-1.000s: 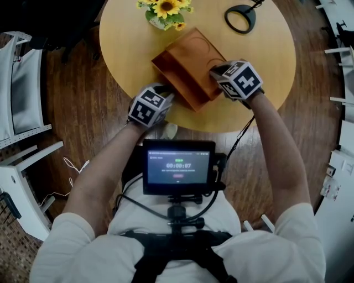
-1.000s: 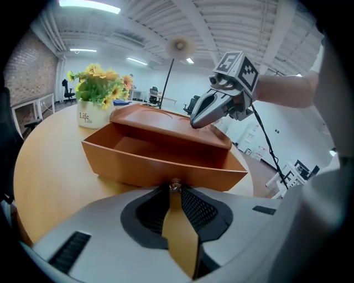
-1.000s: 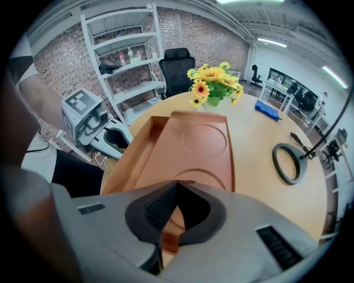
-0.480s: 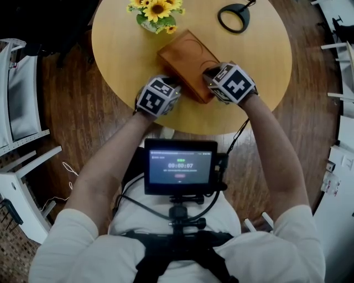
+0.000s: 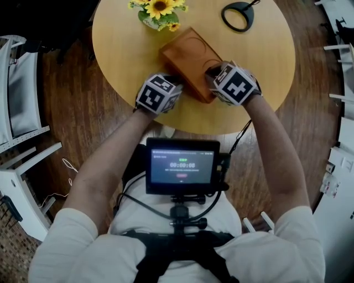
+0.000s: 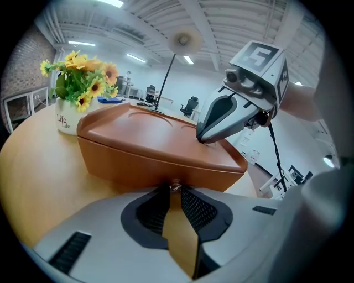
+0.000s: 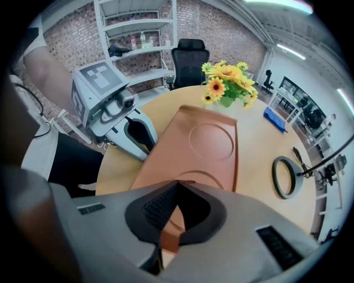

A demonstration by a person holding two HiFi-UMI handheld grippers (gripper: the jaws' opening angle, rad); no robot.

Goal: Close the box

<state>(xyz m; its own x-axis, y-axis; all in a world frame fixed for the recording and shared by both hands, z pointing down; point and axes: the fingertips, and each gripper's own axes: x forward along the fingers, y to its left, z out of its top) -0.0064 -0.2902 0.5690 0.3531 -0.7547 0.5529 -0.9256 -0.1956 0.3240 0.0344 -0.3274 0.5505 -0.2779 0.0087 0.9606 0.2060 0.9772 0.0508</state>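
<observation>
The brown wooden box lies on the round table with its lid down flat. My left gripper is shut, its tips up against the box's near side, where a small metal clasp shows right at the tips. My right gripper is shut too, and its tips rest on the lid's top near the right corner. In the right gripper view the lid with two round recesses stretches ahead of the closed jaws, and the left gripper stands at its left edge.
A white pot of sunflowers stands just behind the box. A black ring on a cable lies at the table's far right. White shelf frames flank the left. A monitor hangs at the person's chest.
The lid, open a second ago, has come down flat under the right gripper. The left gripper has moved from the table's edge up to the box's near side.
</observation>
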